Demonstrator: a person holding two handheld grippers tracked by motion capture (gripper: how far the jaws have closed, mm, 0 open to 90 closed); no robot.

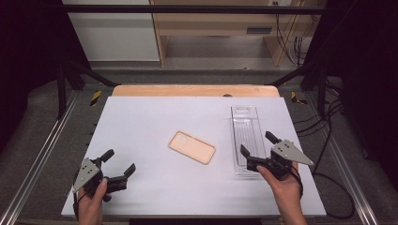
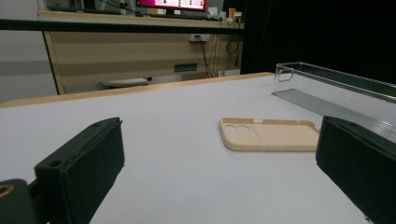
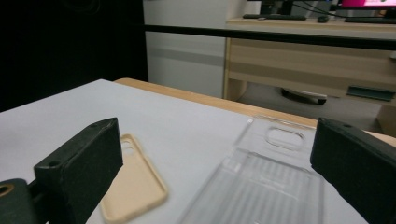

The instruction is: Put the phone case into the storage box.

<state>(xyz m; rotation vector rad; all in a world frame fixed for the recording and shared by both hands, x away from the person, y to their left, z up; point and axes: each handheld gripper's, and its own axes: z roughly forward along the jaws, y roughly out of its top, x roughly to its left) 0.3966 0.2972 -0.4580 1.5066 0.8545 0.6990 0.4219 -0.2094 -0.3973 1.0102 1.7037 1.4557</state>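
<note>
A tan phone case [image 1: 192,147] lies hollow side up near the middle of the white table [image 1: 155,112]; it also shows ahead in the left gripper view as the tan phone case [image 2: 271,134] and at lower left in the right gripper view as the tan phone case [image 3: 133,186]. A clear plastic tray [image 1: 246,137] lies lengthwise at the right, seen as the clear tray [image 2: 336,93] and the clear tray [image 3: 266,177]. My left gripper [image 1: 120,162] rests open at the front left, with nothing between its jaws. My right gripper [image 1: 257,143] is open over the tray's near end.
A wooden strip [image 1: 195,90] edges the table's far side. Metal rails [image 1: 42,154] run along both sides. Beyond stand a wooden desk [image 1: 220,23] and hanging cables [image 1: 288,37]. A cable [image 1: 328,183] trails from the right gripper.
</note>
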